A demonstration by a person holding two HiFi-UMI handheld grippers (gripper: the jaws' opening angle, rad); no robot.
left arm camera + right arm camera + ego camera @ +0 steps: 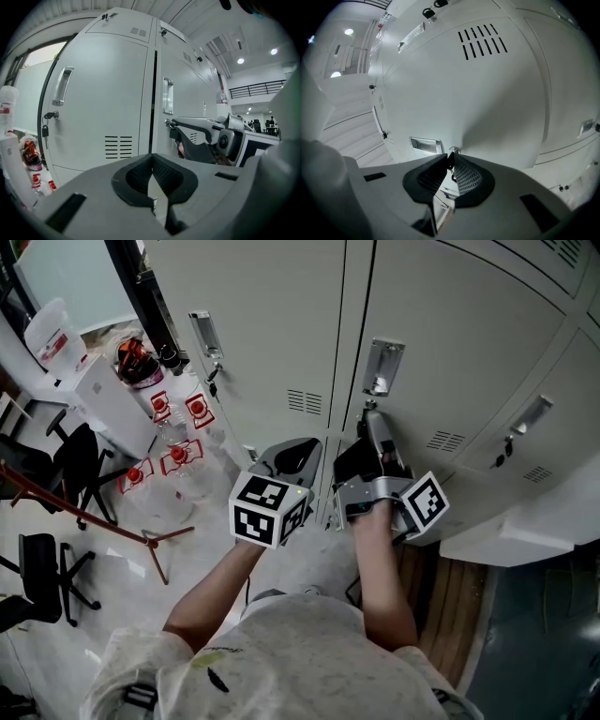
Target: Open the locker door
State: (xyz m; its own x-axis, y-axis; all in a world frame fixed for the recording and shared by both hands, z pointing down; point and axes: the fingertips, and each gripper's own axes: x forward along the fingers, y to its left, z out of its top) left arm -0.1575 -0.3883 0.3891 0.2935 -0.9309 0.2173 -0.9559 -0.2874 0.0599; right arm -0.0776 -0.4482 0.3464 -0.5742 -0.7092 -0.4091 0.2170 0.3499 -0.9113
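Observation:
Grey lockers fill the view. The middle locker door [441, 343] has a recessed metal handle [382, 367] with a lock just below it. My right gripper [371, 415] reaches up to that lock. In the right gripper view its pads [464, 176] pinch a small key [451, 158] that sticks out of the lock cylinder, beside the handle [425, 144]. My left gripper [298, 450] hangs a little lower and to the left, near the seam between two doors, away from the lockers. Its jaws [151, 161] are shut with nothing between them.
The left locker door [98, 93] has its own handle [62, 86] and a key with a fob [45, 124]. Water bottles with red caps [178, 427] and black chairs [42, 568] stand on the floor at the left. A third door's handle [530, 415] lies to the right.

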